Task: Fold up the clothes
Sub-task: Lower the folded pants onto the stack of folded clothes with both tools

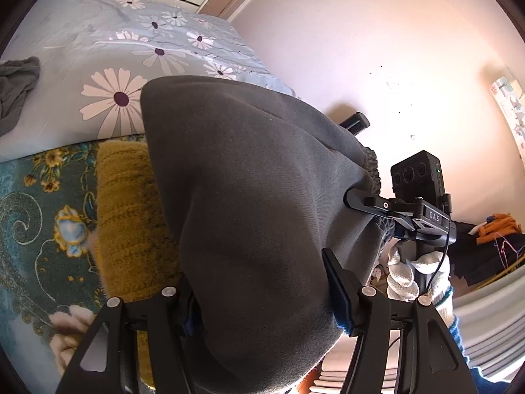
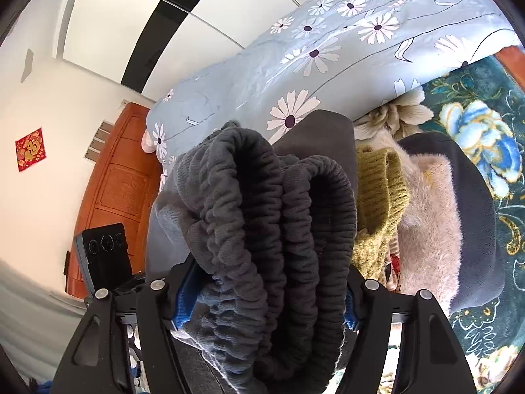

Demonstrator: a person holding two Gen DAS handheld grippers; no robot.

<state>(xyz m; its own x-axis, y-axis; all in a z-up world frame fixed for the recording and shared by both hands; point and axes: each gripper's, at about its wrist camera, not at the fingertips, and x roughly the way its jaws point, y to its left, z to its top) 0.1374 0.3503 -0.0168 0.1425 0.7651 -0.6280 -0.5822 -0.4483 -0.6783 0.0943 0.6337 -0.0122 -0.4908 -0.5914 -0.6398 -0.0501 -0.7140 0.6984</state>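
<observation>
The grey garment point(image 1: 249, 197), apparently sweatpants folded into a thick bundle, is held clear of the bed between both grippers, above a stack of clothes already lying on the teal floral blanket point(image 1: 29, 197). The right gripper point(image 2: 265, 298) is clamped on the doubled elastic waistband point(image 2: 279, 216), with the ribbed band bunched between its blue-padded jaws. The left gripper point(image 1: 262, 308) is closed on the smooth folded end of the same garment; from the left wrist view, the right gripper appears at the garment's far edge, gripped by a white-gloved hand point(image 1: 416, 272). The step in hand appears to be carrying the folded bundle to the stack. To execute it well, keep both clamps closed and hold the grippers at equal height so the layers do not slip or unroll. Align the bundle over the mustard knitted sweater point(image 2: 377, 203) and the pale fluffy garment point(image 2: 430, 216) before lowering. Lower the bundle flat, then release both ends together. A further grey item point(image 1: 16, 88) lies well apart on the daisy-print duvet point(image 1: 82, 49); avoid dragging the bundle across it.
</observation>
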